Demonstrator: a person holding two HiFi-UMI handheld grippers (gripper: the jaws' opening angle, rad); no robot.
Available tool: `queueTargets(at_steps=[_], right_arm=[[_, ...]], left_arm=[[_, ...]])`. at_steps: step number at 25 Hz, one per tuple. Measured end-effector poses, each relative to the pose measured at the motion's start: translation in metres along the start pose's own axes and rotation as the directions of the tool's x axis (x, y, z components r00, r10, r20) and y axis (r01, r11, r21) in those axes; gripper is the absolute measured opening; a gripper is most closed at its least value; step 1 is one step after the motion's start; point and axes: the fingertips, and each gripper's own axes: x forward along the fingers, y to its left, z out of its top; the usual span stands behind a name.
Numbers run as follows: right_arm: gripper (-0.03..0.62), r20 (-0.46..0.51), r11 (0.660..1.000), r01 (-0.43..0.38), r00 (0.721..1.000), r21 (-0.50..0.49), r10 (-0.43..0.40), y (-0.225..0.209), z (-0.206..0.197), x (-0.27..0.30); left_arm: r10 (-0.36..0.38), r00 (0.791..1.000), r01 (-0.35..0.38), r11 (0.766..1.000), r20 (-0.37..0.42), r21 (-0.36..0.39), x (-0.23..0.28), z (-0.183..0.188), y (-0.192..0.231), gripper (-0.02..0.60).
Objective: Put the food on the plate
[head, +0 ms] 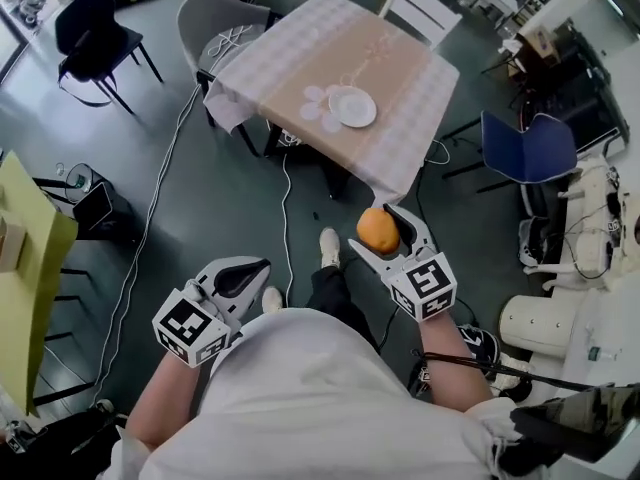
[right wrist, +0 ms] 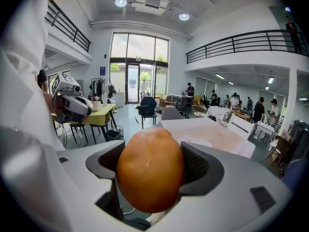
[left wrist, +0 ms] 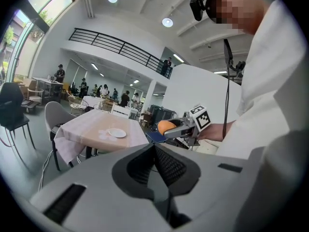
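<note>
My right gripper (head: 385, 234) is shut on an orange food item (head: 378, 230), a round orange-coloured piece held in the air short of the table. In the right gripper view the orange food (right wrist: 150, 170) fills the gap between both jaws. A white plate (head: 352, 106) lies on the checked tablecloth of the table (head: 400, 78), well ahead of the gripper. My left gripper (head: 240, 277) hangs low at my left with its jaws shut and nothing in them. From the left gripper view I see the plate (left wrist: 117, 133) and the orange food (left wrist: 166, 126) in the right gripper (left wrist: 164, 129).
A grey chair (head: 212, 23) stands at the table's far left, a white chair (head: 422, 8) behind it, a blue chair (head: 530, 150) to its right. A black chair (head: 95, 40) and a yellow-green table (head: 28, 268) are at my left. Cables (head: 150, 228) run over the floor.
</note>
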Motion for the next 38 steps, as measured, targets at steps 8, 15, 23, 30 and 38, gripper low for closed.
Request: queueTargets(at_steps=[8,15,23,30,38], right_arm=[[0.374,-0.029,0.996,-0.073,0.997,-0.049,0.072,-0.109,0.004,0.088],[0.374,-0.062,0.986,-0.131,0.990,-0.100,0.125,-0.210,-0.003,0.166],[0.374,-0.152,0.968,-0.206,0.971,-0.144,0.185,-0.281,-0.045,0.264],[0.374,-0.198,0.956,-0.229,0.961,-0.181,0.193,-0.304,-0.063,0.317],[0.374,-0.222,0.942,-0.260,0.951,-0.210,0.213,-0.303,-0.075,0.341]], left_arm=[[0.170,0.985,-0.169,0.985,0.020,-0.030,0.049,0.037,0.059,0.009],[0.297,0.955,-0.294,0.954,0.030,-0.061,0.106,0.074,0.095,0.009],[0.466,0.885,-0.463,0.879,-0.006,-0.116,0.136,0.081,0.111,0.009],[0.562,0.826,-0.560,0.813,-0.037,-0.160,0.133,0.082,0.113,0.009],[0.607,0.793,-0.607,0.776,-0.060,-0.172,0.132,0.084,0.117,0.009]])
